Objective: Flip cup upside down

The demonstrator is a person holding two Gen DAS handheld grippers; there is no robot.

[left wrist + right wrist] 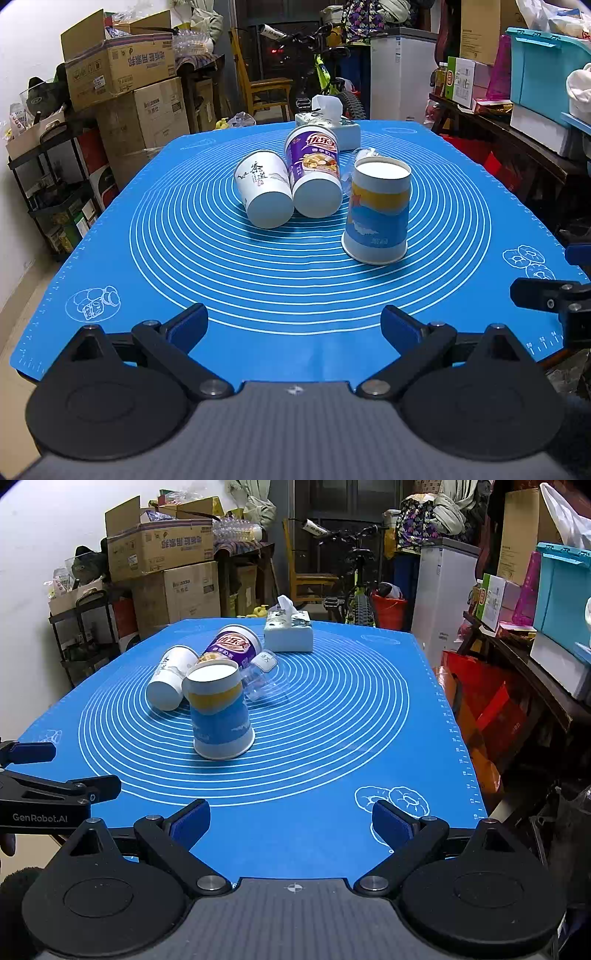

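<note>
Both pairs of fingers are spread wide and hold nothing. The left gripper [294,325] hangs low over the near edge of the blue silicone baking mat with white concentric rings [295,288] that covers the bench, its blue pads well apart from every cup. The right gripper [291,821] sits just as low and just as empty over the same edge, a little further to the right.

Ahead of them, near the middle of the rings, the blue, yellow and white paper cup [376,210] stands with its wide mouth down on the mat and its flat base up, leaning a little. That one looks already turned over. Just behind it, to the left, the white paper cup with black ink lettering [264,188] and the purple printed paper cup [316,173] lie on their sides, touching each other, bases towards the cameras. A clear plastic cup [260,675] also lies on its side behind the blue one, seen best from the right wrist. A white tissue box [332,127] sits at the far end.

By my judgement this is a pause between cups: one is inverted and three are lying down. The next move would be a reach forward to one lying cup, probably the white one on the left, closing across its wall, then lifting and tipping it rim-down. Paper walls crush easily, and the neighbour it touches may roll.
</note>
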